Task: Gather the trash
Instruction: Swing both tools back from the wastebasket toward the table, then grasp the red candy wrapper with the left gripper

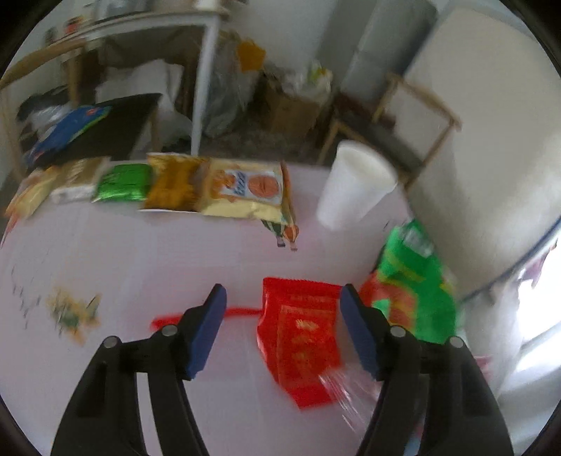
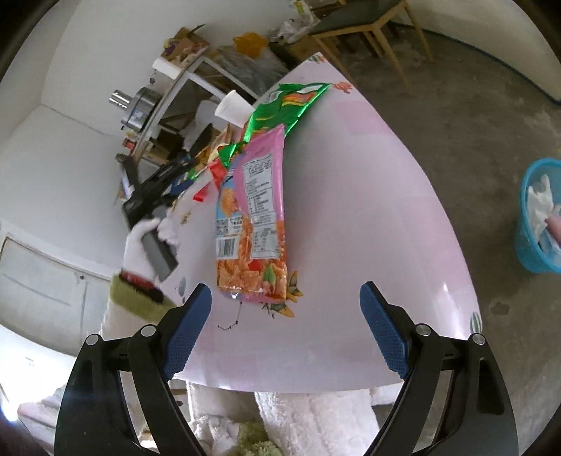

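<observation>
In the left wrist view my left gripper (image 1: 283, 298) is open just above the pink table (image 1: 140, 252). A red wrapper (image 1: 301, 336) lies between its fingers, nearer the right finger. A green snack bag (image 1: 413, 280) lies just right of it. A white foam cup (image 1: 354, 186) stands behind. In the right wrist view my right gripper (image 2: 285, 294) is open and empty near the table's edge. A pink and orange snack bag (image 2: 257, 214) lies just ahead of it, with a green bag (image 2: 287, 105) beyond. The left gripper (image 2: 157, 189) shows at the far left, held by a white glove.
A row of snack packets (image 1: 210, 186) lies along the table's far edge. Crumbs (image 1: 70, 312) lie at the left. A blue basket (image 2: 541, 217) with white waste stands on the floor at the right. Wooden chairs (image 2: 364, 24) and shelves stand behind the table.
</observation>
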A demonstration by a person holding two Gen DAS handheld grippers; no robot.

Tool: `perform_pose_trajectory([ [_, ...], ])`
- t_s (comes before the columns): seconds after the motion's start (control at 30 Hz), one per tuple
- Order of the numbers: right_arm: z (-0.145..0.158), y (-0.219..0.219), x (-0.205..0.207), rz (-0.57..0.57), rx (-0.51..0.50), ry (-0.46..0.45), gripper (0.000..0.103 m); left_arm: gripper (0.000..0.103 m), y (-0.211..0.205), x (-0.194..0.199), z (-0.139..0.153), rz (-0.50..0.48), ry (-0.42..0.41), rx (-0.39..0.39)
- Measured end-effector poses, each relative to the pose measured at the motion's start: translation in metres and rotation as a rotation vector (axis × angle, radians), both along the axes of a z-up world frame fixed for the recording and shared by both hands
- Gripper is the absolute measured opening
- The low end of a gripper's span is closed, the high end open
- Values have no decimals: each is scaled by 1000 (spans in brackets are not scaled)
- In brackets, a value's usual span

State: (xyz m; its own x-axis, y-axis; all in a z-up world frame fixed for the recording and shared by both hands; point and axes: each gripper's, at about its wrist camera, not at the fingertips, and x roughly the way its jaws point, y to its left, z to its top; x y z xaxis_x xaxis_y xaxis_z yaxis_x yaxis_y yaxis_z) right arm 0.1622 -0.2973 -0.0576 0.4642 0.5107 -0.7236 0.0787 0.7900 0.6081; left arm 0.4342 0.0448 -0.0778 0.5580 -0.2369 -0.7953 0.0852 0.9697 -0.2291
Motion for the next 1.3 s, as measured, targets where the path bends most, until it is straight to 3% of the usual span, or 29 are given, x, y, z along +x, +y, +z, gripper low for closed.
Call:
perform_pose_trajectory([
  [0.17,3,16,10,24,-23,7,83,63,-21,15,-32,-37,50,184],
  [0.47,5,39,17,62,-19,3,83,20,-19,-18,-37,-76,-5,265],
  [0.63,2,44,18,47,-2,4,83,6,-1,-37,-37,-61,-7,251],
  [0.9,-16,48,50,-3,-45,-17,83,3,34,-87,-36,-45,-11,261],
  [1.03,-31,54,72,-1,-87,-1,82,2,58,-123,-34,-27,6,226],
  [1.23,-45,65,83,41,-145,11,72,1,87,-190,-30,-11,45,127],
  [1.3,-51,69,82,55,-158,30,61,1,95,-218,-29,-9,58,89],
])
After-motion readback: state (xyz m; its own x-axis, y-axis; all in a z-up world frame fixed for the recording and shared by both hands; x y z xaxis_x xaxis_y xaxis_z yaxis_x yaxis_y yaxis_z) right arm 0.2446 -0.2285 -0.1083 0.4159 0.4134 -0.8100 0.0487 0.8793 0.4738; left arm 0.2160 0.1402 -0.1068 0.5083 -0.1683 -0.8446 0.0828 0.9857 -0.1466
